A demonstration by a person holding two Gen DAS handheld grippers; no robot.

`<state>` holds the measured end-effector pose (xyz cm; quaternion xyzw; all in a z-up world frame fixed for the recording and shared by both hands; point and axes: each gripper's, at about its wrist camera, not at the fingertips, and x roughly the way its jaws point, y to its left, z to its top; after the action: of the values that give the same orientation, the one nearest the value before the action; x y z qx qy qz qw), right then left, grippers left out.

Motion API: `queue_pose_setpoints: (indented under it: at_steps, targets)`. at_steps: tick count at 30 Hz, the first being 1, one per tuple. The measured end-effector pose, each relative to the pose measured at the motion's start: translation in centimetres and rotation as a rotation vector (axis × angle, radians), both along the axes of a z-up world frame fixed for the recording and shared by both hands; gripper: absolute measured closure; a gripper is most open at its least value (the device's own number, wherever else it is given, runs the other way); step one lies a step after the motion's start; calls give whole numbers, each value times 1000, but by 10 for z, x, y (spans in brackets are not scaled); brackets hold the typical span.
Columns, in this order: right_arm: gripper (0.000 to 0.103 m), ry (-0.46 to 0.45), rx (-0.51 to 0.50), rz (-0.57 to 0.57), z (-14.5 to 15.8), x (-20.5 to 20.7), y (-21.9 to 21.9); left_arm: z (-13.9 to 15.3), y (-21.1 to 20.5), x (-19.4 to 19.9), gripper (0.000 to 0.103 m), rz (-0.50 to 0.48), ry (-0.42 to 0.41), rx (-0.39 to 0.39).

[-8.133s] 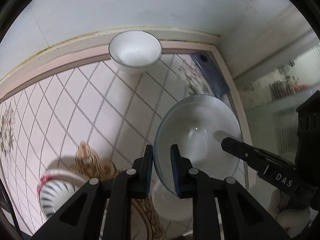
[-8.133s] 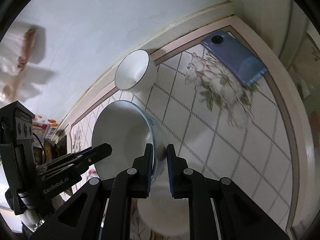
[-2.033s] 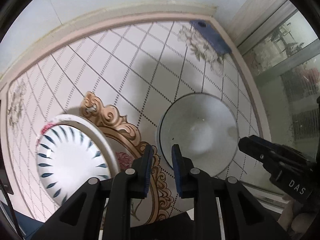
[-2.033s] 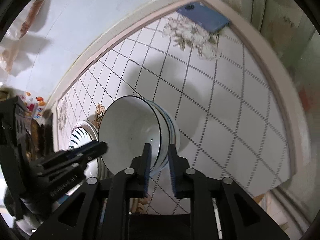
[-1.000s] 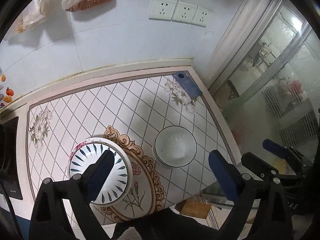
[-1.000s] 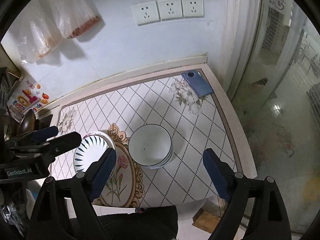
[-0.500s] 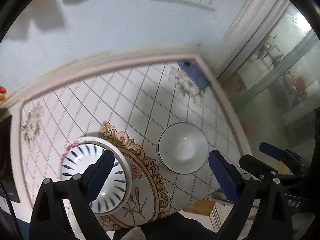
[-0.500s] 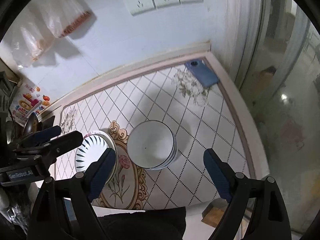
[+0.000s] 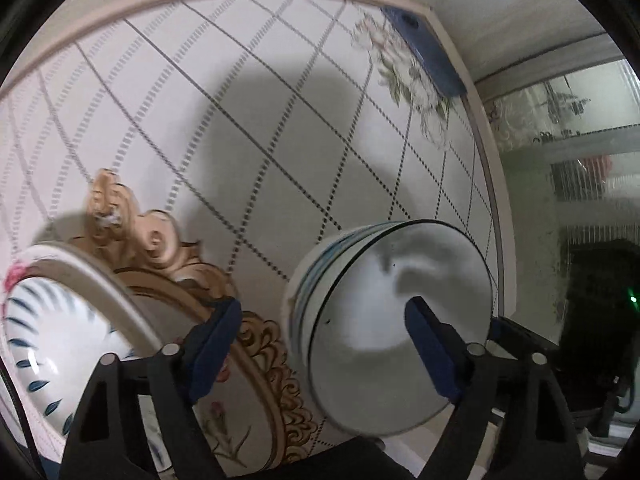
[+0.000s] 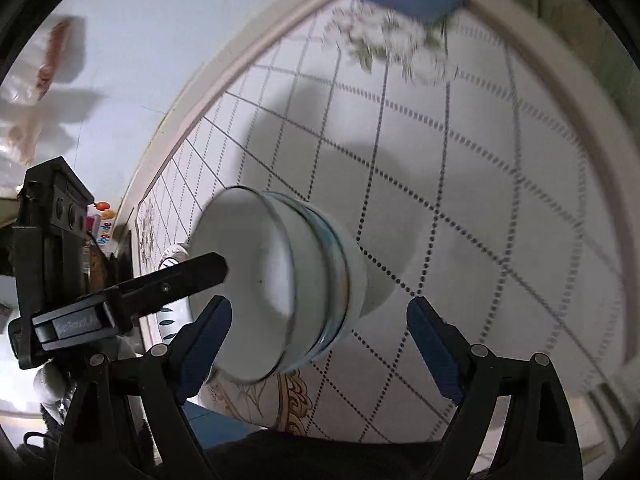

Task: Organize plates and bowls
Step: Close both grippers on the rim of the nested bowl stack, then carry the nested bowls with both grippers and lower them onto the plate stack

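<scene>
Nested stack of white, blue-rimmed ceramic bowls [image 9: 394,332] standing on the tiled worktop [image 9: 248,128] between the wide, empty jaws of the left gripper [image 9: 324,344] and right gripper [image 10: 316,342] — rigid, glazed-slippery, likely heavy and breakable; best gripped at the rim.

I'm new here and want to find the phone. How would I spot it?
Start at the tiled table with its diamond grid and follow it to the far right corner by the wall. There, beside a painted flower spray, lies the phone. It is the only flat, blue, rectangular thing; the bowls and plate are round and white.
</scene>
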<state>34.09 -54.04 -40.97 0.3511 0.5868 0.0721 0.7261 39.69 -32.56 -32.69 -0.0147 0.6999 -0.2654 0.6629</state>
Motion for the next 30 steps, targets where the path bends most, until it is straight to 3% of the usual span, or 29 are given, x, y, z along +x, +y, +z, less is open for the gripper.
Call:
queue_pose_setpoints:
  at_steps: [4,6,8,17,30]
  targets:
    - [13,33,60,21,-31,11,5,-13,-8,3,30,-7,25,-7]
    - [19,38,76,26,-39,16,7,-19,-10,3,42,-13,46,-13]
    - [41,43,104,36,-46,20,11,-21,-13,3,44,-16,34,-9]
    - [42,35,90,34,-52,25,23,-18,-3,-1,50,30,11,-5]
    - [42,17,74,82,-33,41,45,7,38,8,50,111,-19,-6]
